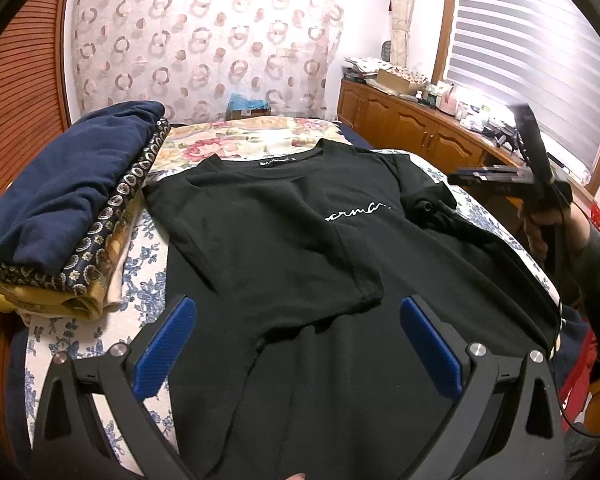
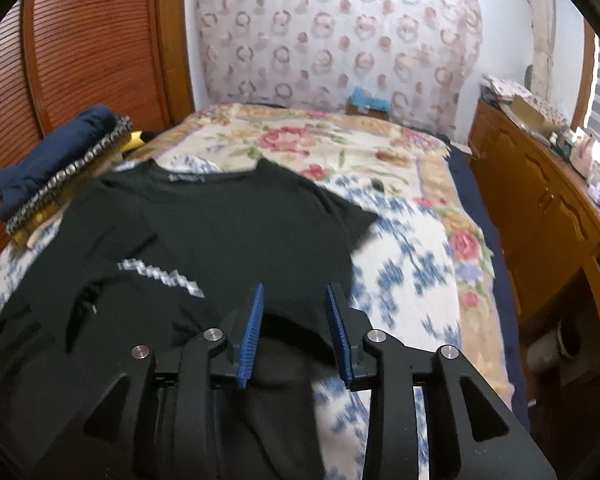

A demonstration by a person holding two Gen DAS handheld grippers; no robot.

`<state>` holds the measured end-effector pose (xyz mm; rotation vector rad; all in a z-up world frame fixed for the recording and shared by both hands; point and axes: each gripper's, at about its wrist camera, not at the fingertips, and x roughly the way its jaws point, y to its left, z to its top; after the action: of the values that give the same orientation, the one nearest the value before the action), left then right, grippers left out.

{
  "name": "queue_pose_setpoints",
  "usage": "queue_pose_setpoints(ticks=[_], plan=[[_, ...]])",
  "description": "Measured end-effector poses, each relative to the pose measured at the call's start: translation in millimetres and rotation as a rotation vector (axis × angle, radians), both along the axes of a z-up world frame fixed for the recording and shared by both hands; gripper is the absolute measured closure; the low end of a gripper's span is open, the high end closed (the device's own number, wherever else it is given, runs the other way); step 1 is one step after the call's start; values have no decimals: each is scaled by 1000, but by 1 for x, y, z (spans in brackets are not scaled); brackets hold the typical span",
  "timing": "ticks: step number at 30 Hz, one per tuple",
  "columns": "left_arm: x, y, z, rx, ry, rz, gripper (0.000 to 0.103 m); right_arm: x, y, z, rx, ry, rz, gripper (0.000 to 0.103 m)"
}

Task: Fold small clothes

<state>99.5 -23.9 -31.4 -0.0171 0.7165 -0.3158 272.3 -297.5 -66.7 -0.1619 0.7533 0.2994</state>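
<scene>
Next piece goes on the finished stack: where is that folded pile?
In the left wrist view, the folded pile sits at the left on the bed, beside the black T-shirt near the wooden louvred door.

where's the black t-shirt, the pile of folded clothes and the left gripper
black t-shirt [image 1: 284, 216], left wrist view, chest
pile of folded clothes [image 1: 72, 200], left wrist view, navy top piece
left gripper [image 1: 296, 316], left wrist view, between its fingertips
</scene>
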Motion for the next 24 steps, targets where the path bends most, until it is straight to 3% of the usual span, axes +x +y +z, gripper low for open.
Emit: queue_pose_setpoints(ticks=[4,9,17,18,21,24], plan=[[0,-3,0,-6,1,-4,0,-12,-22,-13,-3,40,8,62],[2,-10,-5,-1,13,-17,0,-7,-39,-33,-3,117,-23,62],[0,-13,-7,6,13,-13,0,18,-39,-43,0,122,-54,62],[0,-12,-7,4,14,-11,0,21,-37,-43,-6,121,-50,66],[-1,-10,-6,2,13,-7,0,25,-31,-41,-8,128,-20,99],[-3,-7,-7,1,12,-3,0,23,-22,-34,-1,113,19,101]])
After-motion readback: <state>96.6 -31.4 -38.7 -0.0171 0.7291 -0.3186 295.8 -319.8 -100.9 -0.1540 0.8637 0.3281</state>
